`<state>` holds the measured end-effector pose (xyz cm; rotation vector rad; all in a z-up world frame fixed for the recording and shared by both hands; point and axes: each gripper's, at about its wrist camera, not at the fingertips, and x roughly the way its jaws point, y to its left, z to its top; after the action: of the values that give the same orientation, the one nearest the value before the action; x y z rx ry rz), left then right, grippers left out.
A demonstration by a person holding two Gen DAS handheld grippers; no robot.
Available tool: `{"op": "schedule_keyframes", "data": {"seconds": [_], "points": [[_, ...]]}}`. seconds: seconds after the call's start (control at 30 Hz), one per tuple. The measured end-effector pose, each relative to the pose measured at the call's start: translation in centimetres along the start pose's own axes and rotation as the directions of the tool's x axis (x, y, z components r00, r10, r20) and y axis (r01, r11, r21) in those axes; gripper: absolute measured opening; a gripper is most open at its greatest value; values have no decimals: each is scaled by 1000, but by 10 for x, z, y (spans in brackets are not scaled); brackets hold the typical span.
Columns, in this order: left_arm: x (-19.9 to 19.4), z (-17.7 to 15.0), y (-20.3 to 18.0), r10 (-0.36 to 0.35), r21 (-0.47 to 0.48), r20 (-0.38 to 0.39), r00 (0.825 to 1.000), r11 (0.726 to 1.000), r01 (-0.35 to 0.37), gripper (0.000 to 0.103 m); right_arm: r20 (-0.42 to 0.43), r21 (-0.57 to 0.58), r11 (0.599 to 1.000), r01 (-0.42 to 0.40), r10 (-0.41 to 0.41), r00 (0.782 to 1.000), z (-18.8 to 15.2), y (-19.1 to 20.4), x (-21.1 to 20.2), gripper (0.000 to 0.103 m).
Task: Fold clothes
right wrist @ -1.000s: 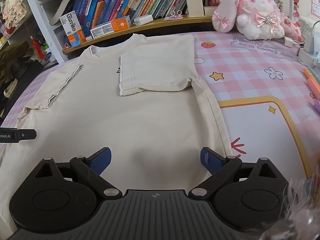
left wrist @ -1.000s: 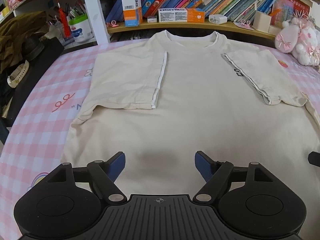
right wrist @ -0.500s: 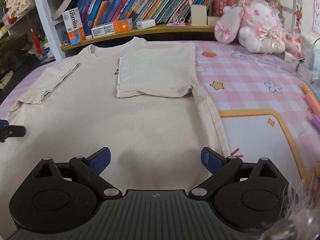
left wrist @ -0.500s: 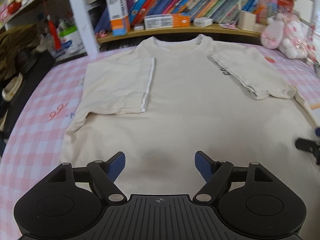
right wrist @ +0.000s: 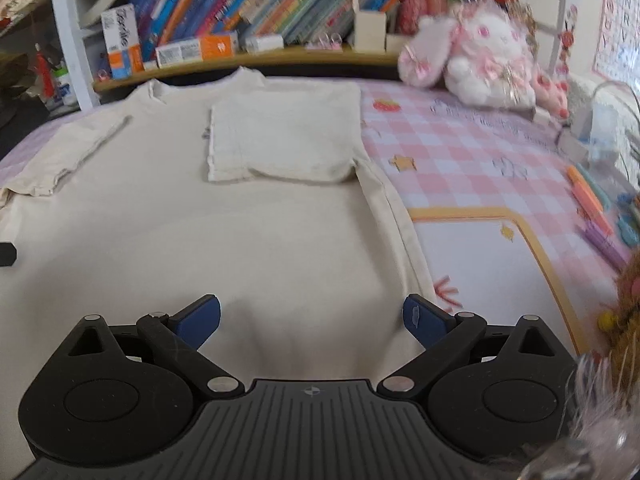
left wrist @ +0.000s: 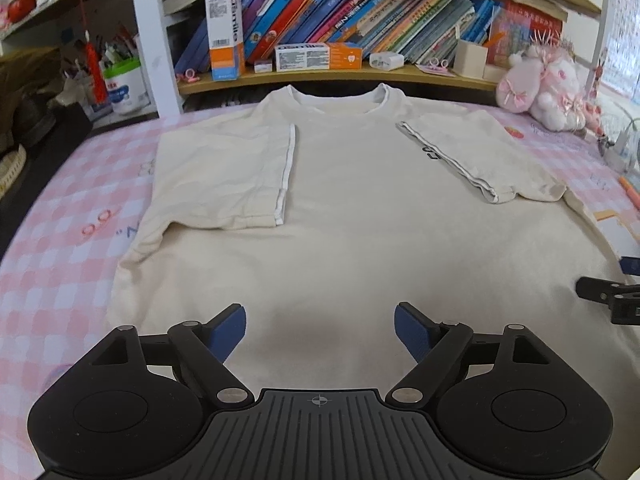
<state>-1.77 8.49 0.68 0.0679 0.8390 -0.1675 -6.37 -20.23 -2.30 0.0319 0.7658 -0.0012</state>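
A cream T-shirt (left wrist: 340, 208) lies flat on the pink checked table cover (left wrist: 60, 248), collar toward the bookshelf, both sleeves folded inward over the chest. My left gripper (left wrist: 320, 326) hovers over the shirt's lower left part, its jaws opening, nothing between the blue pads. In the right wrist view the same shirt (right wrist: 192, 232) fills the left side. My right gripper (right wrist: 312, 316) is open above the lower right part, near the shirt's side hem, gripping nothing. The right gripper's tip (left wrist: 608, 296) shows at the left view's right edge.
A low wooden shelf (left wrist: 340, 76) with books and boxes runs behind the collar. Pink plush toys (right wrist: 476, 56) sit at the back right. Pens and markers (right wrist: 596, 208) lie along the right edge. A white tub (left wrist: 124, 88) and dark clutter stand at the far left.
Both views have tipped upward, so the shirt sits lower and more of the shelf shows. The right gripper's tip has crept further into the left view. The shirt has not moved.
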Motion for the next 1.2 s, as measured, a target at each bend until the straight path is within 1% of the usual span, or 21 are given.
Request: {"op": "schedule_keyframes", "data": {"seconds": [0.07,0.1,0.2,0.3,0.37,0.47,0.53,0.6,0.67,0.73,0.8,0.87,0.93,0.97,1.07,1.2], "points": [[4,-2,1,-25,-6,-8,1000,1000,25,84,22,-18,1000,13,-13,1000,-2,3,4,99],[6,-3,0,-34,-1,-11,999,999,34,84,23,-23,1000,18,-18,1000,-3,4,6,102],[10,-3,-3,-51,11,-17,999,999,51,84,60,-26,1000,12,-10,998,-2,2,12,103],[9,1,-6,-56,-24,-9,998,998,55,84,92,-36,999,-5,8,996,2,0,21,103],[8,3,-8,-58,-49,-4,998,997,58,84,89,-39,999,-14,17,996,8,0,27,103],[9,5,-15,-6,-67,-10,1000,998,5,84,88,-46,999,-27,31,996,10,-1,29,103],[6,4,-21,51,-91,-15,999,995,-52,84,89,-46,999,-26,30,996,10,-1,29,103],[0,-1,-25,112,-115,-23,993,987,-114,84,89,-47,999,-26,30,996,11,-1,29,103],[-7,-6,-30,184,-156,-43,982,970,-188,84,89,-48,999,-26,30,996,11,-1,29,103],[-12,-9,-35,242,-205,-59,968,947,-249,84,89,-48,999,-26,30,996,11,-1,29,103],[-15,-8,-38,289,-256,-77,954,919,-299,84,89,-48,999,-26,30,996,11,0,29,103],[-17,-7,-41,331,-309,-103,938,886,-346,84,89,-48,999,-26,30,996,10,-1,29,103],[-26,-6,-46,352,-358,-97,931,861,-362,84,89,-48,999,-26,30,996,10,-1,29,103],[-30,-6,-49,359,-373,-88,929,853,-365,84,89,-48,999,-26,30,996,10,-1,29,103],[-37,-3,-58,387,-371,-78,919,844,-387,88,90,-48,999,-26,30,996,10,-1,29,103],[-38,-3,-65,421,-381,-92,902,823,-422,88,90,-48,999,-26,30,995,10,-1,29,103]]}}
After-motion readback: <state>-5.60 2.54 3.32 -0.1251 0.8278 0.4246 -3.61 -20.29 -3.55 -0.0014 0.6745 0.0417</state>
